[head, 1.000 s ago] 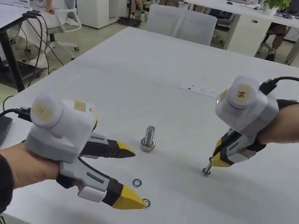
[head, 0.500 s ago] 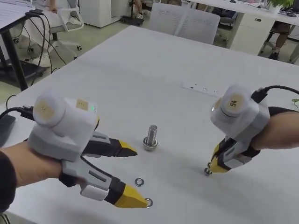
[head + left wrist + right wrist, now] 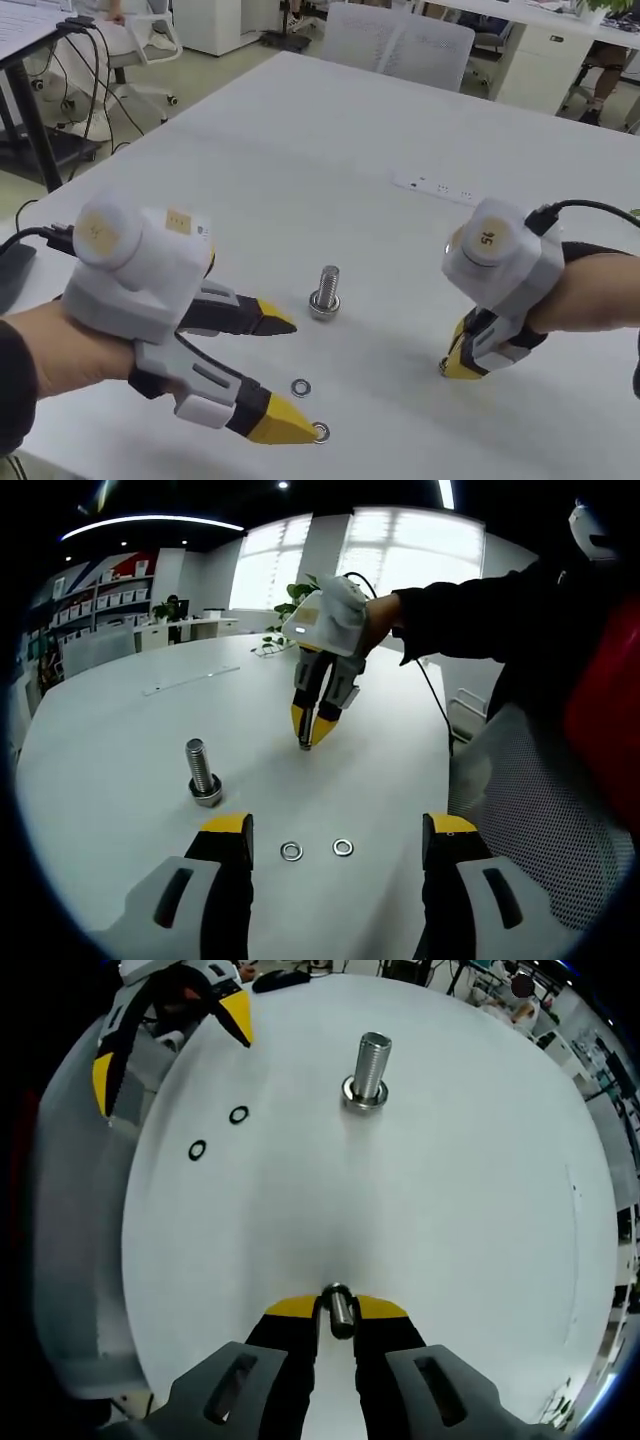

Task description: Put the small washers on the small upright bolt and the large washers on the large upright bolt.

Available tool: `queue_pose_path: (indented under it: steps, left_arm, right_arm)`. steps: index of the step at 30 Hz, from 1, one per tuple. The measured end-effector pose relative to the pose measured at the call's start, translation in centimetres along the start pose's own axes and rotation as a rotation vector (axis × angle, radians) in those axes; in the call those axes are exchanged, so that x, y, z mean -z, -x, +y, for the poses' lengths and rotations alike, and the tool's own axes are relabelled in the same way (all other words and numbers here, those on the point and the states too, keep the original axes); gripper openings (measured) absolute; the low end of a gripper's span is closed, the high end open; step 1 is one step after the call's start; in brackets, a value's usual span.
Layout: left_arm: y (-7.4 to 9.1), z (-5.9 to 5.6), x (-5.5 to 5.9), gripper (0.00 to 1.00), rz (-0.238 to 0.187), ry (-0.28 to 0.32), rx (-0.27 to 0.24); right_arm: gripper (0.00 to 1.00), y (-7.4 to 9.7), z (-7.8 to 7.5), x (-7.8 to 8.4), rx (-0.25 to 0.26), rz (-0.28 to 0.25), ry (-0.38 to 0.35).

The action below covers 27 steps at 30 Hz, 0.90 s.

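Note:
The large bolt (image 3: pixel 325 292) stands upright on the white table (image 3: pixel 300 170), threads up. Two small washers (image 3: pixel 301 387) (image 3: pixel 321 432) lie flat near the front edge. My left gripper (image 3: pixel 282 372) is open, its jaws to either side of the washers (image 3: pixel 291 852) (image 3: pixel 343 847) and just short of them. My right gripper (image 3: pixel 455 365) points down at the table, shut on the small bolt (image 3: pixel 340 1310), whose top shows between the yellow tips. The left gripper view has the right gripper (image 3: pixel 312 728) beyond the washers and the large bolt (image 3: pixel 203 773) to the left.
A white power strip (image 3: pixel 432 188) lies on the table behind the right gripper. A grey chair (image 3: pixel 400 45) stands at the far edge, and a desk with cables (image 3: pixel 40 60) at the left. The person's dark sleeve (image 3: pixel 470 610) shows in the left gripper view.
The right gripper has sunk lower over the small bolt, so the bolt is now hidden under its jaws in the head view. The left gripper has stayed put.

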<state>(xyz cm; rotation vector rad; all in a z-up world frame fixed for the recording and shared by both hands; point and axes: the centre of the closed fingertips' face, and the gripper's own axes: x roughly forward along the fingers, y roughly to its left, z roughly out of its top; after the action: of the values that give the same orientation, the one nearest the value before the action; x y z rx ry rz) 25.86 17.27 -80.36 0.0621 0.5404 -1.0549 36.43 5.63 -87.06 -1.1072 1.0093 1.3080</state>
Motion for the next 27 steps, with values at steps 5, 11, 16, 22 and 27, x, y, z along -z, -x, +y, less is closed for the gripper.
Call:
queue_pose_path:
  steps: [5,11,16,22,27]
  left_arm:
    - [0.0,0.0,0.0,0.67,0.001,0.0,0.003]
    - [0.0,0.0,-0.2,0.67,-0.002,0.0,0.003]
    - [0.0,0.0,-0.2,0.67,-0.001,-0.001,0.004]
    - [-0.1,-0.1,-0.2,0.67,0.001,-0.003,0.007]
    - [-0.1,0.0,-0.3,0.67,-0.003,-0.003,0.005]
  right_arm:
    - [0.15,0.1,-0.1,-0.2,-0.001,-0.004,-0.002]
    - [0.17,0.2,-0.1,-0.3,0.002,-0.013,-0.009]
    - [0.19,0.7,-0.3,-0.1,0.011,-0.022,-0.018]
    - [0.24,1.3,-0.4,0.6,0.026,-0.026,-0.034]
    - [0.24,1.5,-0.1,1.3,0.03,-0.021,-0.043]
